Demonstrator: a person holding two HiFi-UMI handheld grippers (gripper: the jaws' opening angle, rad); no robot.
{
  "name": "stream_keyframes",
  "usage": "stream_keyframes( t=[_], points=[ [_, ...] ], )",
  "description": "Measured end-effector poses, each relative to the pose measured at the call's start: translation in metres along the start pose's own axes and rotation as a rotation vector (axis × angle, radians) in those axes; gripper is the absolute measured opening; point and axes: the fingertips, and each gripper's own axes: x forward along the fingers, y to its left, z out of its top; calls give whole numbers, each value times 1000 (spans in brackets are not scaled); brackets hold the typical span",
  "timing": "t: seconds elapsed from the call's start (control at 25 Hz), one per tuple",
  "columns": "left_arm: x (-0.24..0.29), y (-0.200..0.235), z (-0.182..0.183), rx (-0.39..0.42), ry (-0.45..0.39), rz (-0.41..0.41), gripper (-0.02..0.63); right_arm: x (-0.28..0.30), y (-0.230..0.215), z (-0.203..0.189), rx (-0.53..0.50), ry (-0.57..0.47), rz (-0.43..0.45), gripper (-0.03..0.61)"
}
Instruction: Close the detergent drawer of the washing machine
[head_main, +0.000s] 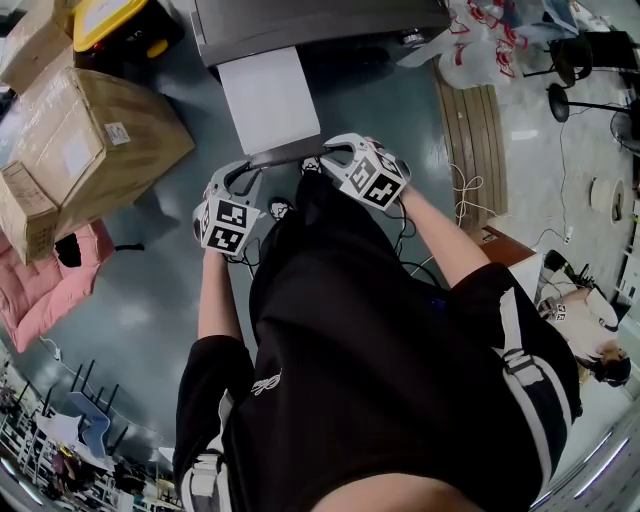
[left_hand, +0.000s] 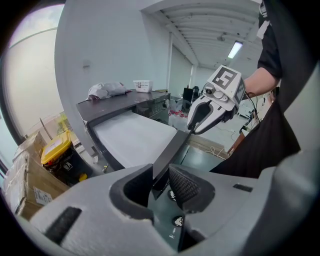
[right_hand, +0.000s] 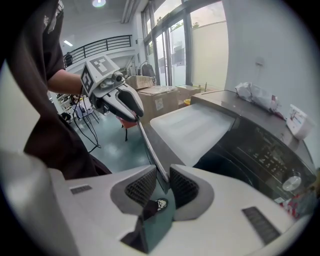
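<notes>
Nearest the person, the left gripper (left_hand: 161, 182) and the right gripper (right_hand: 162, 181) each have their jaws narrowed onto the dark front lip (head_main: 288, 154) of the detergent drawer (head_main: 268, 100), one toward each end. The drawer stands pulled well out at 12 o'clock from them, white top showing. To my eye the push should run straight toward the washing machine (head_main: 300, 25), with both sides level and together so the drawer doesn't skew and jam. Ease the grip before the lip meets the housing.
</notes>
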Motion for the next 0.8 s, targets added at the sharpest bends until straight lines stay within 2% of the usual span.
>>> stream_keyframes(
  t=[0.32, 0.48, 0.8],
  points=[
    [0, 4, 0, -15, -7, -1, 104, 4, -2, 2, -3, 2, -4, 89],
    [1, 3, 1, 2, -8, 2, 106, 3, -2, 1, -8, 1, -2, 89],
    [0, 12, -7, -4, 6, 28, 144, 10, 2, 3, -22, 5, 11, 84]
  ],
)
